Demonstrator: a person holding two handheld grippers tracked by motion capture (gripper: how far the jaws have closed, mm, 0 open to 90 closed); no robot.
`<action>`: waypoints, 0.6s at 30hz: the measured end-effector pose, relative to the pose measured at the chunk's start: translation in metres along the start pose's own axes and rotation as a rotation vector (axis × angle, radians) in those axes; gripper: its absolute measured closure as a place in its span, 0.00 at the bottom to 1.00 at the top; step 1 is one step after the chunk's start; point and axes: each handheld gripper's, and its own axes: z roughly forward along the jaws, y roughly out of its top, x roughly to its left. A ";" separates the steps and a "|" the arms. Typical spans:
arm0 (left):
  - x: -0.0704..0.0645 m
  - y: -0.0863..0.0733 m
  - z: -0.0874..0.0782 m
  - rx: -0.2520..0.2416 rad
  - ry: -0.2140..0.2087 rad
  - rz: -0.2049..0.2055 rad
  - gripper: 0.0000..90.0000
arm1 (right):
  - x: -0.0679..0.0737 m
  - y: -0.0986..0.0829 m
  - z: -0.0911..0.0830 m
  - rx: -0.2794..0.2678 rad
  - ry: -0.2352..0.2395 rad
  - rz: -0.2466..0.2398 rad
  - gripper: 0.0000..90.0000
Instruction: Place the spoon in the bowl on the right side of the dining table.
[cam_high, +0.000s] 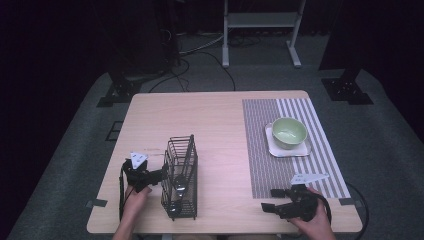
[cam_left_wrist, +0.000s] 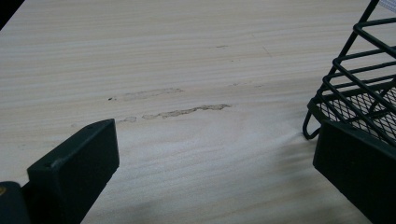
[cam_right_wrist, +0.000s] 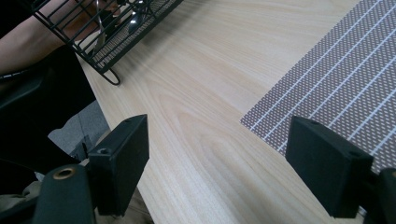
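Across the lower half of the high view, table (cam_high: 215, 120) largest, then placemat (cam_high: 260, 150), then wire basket (cam_high: 181, 175) at lower centre, utensils inside. Left gripper (cam_high: 161, 175) spread, just beside basket's wall, not gripping. Right gripper (cam_high: 270, 200) spread, lower right, empty. Bowl (cam_high: 289, 132) empty. Judgement: nothing transferred yet; all 2 hands' work remains.

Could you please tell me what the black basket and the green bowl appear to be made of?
The basket looks like thin metal wire with a matte black coating: open bars and a fine mesh floor. The bowl seems glazed ceramic, though plastic is possible; its pale green surface is smooth with a soft sheen.
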 end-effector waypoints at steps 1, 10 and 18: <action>0.000 0.000 0.000 0.000 0.000 0.000 0.00 | 0.000 0.001 0.000 -0.001 0.000 -0.005 0.23; 0.000 0.000 0.000 -0.001 0.000 -0.001 0.00 | 0.008 0.014 0.008 0.000 0.026 -0.030 0.23; 0.000 0.000 0.000 -0.002 -0.001 -0.002 0.00 | 0.014 0.024 0.013 0.007 0.041 -0.050 0.23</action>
